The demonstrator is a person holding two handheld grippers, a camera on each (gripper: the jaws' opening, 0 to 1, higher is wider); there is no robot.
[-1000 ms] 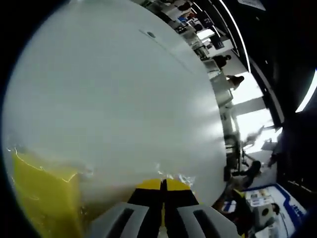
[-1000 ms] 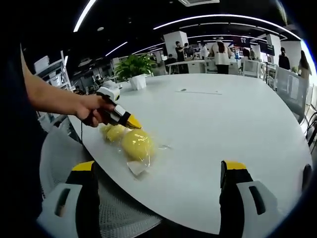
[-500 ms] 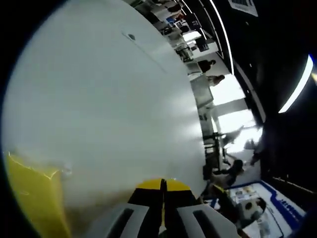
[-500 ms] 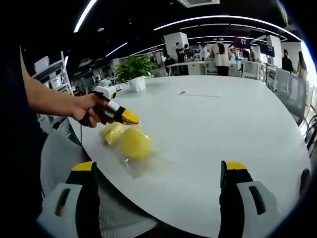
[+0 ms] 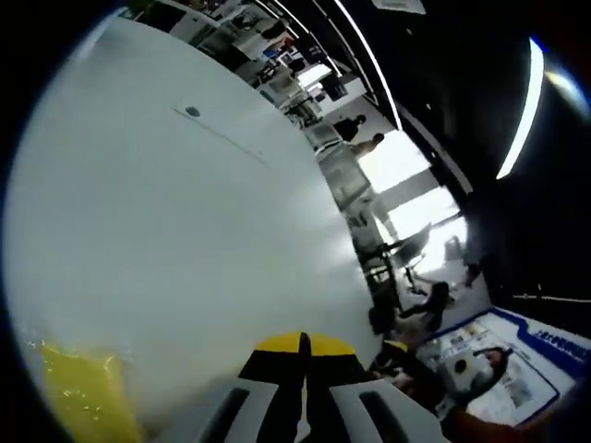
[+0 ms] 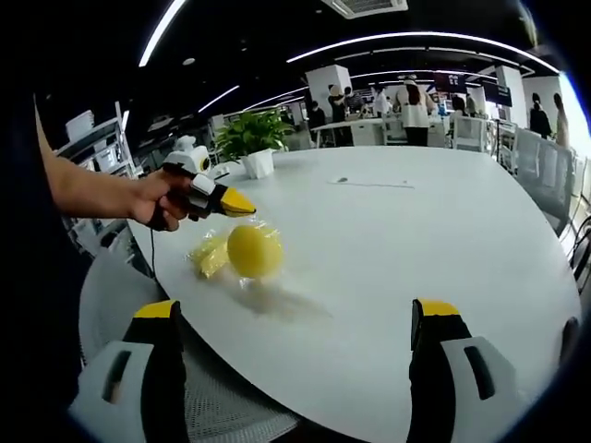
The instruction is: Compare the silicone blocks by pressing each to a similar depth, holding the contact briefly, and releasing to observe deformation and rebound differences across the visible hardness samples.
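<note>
The left gripper (image 5: 302, 343) has its yellow-tipped jaws pressed together with nothing between them; in the right gripper view it (image 6: 235, 203) hangs just above the silicone blocks (image 6: 242, 251), at about ten o'clock. Those yellow blocks, wrapped in clear film, seem lifted off the white table (image 6: 416, 231), a shadow beneath them, close to its near edge. The right gripper (image 6: 298, 341) stands wide apart, holding nothing, poised over the table's near rim. From twelve to three o'clock the tabletop runs open toward a potted plant (image 6: 251, 134) at its far edge.
</note>
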